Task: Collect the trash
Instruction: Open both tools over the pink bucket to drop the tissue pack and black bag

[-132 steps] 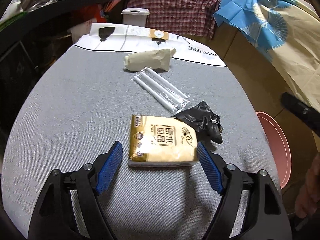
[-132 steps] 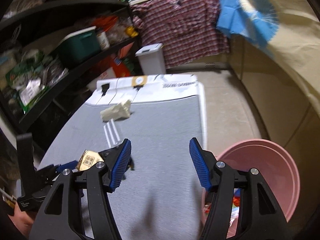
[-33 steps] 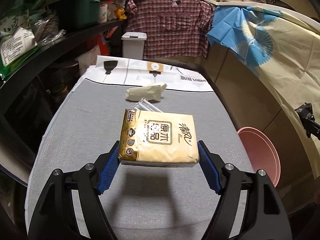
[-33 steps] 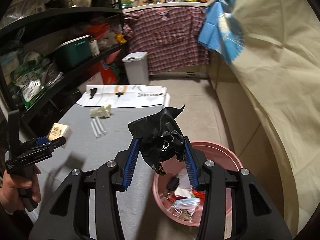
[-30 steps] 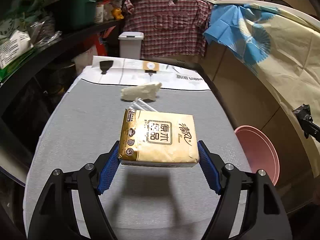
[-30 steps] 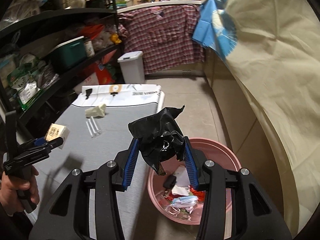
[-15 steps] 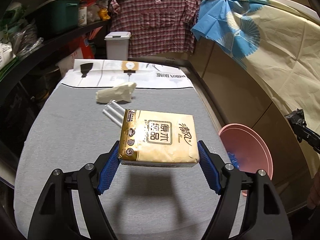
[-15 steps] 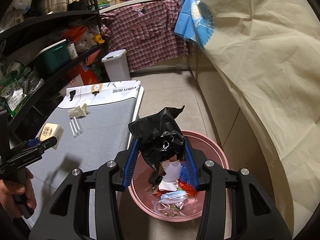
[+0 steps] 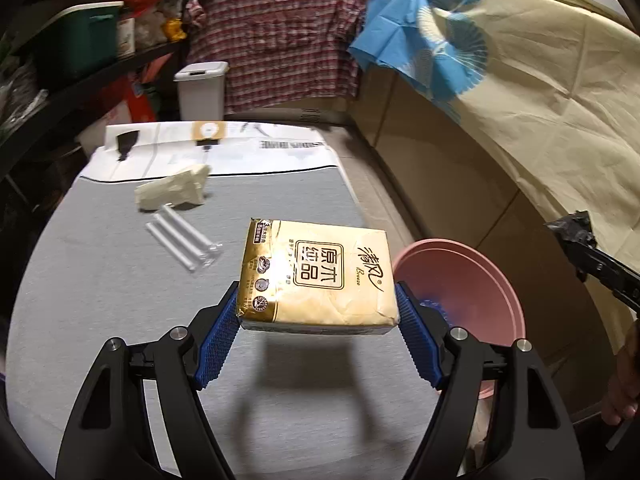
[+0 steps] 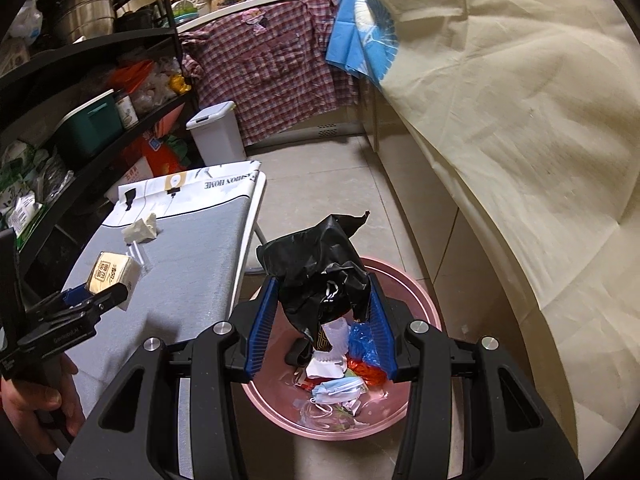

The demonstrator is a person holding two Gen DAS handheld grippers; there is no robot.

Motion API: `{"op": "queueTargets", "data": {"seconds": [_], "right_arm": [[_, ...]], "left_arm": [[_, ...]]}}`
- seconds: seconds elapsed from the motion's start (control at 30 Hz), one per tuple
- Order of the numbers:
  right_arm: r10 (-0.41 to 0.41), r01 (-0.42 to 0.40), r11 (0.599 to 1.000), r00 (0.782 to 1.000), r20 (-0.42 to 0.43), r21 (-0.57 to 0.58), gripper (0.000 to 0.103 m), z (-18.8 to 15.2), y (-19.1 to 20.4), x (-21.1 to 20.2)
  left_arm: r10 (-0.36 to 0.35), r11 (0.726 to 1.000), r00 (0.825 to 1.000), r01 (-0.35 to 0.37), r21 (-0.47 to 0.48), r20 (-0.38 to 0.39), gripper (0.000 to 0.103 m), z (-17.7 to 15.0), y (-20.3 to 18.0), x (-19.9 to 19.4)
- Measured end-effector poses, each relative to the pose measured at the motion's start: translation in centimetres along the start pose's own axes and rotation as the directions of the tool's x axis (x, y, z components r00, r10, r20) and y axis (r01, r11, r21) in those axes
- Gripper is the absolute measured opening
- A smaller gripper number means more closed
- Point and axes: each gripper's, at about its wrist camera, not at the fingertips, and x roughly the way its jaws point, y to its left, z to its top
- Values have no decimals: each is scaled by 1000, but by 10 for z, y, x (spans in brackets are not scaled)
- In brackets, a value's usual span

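My left gripper (image 9: 318,314) is shut on a gold tissue pack (image 9: 316,276) and holds it above the grey table (image 9: 100,288), near its right edge. It also shows in the right wrist view (image 10: 112,274). My right gripper (image 10: 322,316) is shut on a crumpled black plastic bag (image 10: 320,264) and holds it over the pink basin (image 10: 424,312) on the floor, which has several pieces of trash inside. The basin also shows in the left wrist view (image 9: 460,276). A cream wad of paper (image 9: 172,192) and a clear pack of white sticks (image 9: 182,244) lie on the table.
A white bin (image 10: 218,132) stands past the table's far end. Black shelves (image 10: 92,92) with boxes run along the left. A cream cloth (image 10: 520,140) covers the counter on the right. Printed paper (image 9: 208,148) covers the table's far end.
My right gripper has carried the black bag further over the basin. My left gripper has moved the tissue pack right, toward the table edge and the basin.
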Motion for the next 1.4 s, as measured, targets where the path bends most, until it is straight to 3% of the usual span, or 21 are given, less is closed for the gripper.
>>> {"op": "queueTargets", "data": {"seconds": [0.23, 0.47, 1.0, 1.07, 1.2, 1.4], "right_arm": [[-18, 19, 999, 1000, -8, 38, 45, 1, -14, 5], [-27, 28, 998, 999, -22, 48, 45, 2, -17, 11], [-43, 47, 996, 998, -51, 76, 45, 1, -25, 23], [-45, 50, 996, 997, -55, 79, 47, 1, -26, 24], [-56, 61, 994, 997, -55, 93, 63, 1, -29, 24], [-59, 64, 995, 997, -59, 83, 63, 2, -29, 24]], "left_arm": [[-108, 993, 994, 108, 53, -2, 72, -2, -36, 11], [-166, 979, 986, 167, 116, -19, 72, -5, -67, 25], [-187, 964, 978, 201, 172, -96, 72, -14, -102, 54], [-201, 959, 973, 219, 178, -109, 73, -14, -106, 55], [-202, 960, 971, 222, 172, -124, 75, -15, -103, 56], [-196, 963, 972, 215, 163, -125, 75, -16, -91, 52]]}}
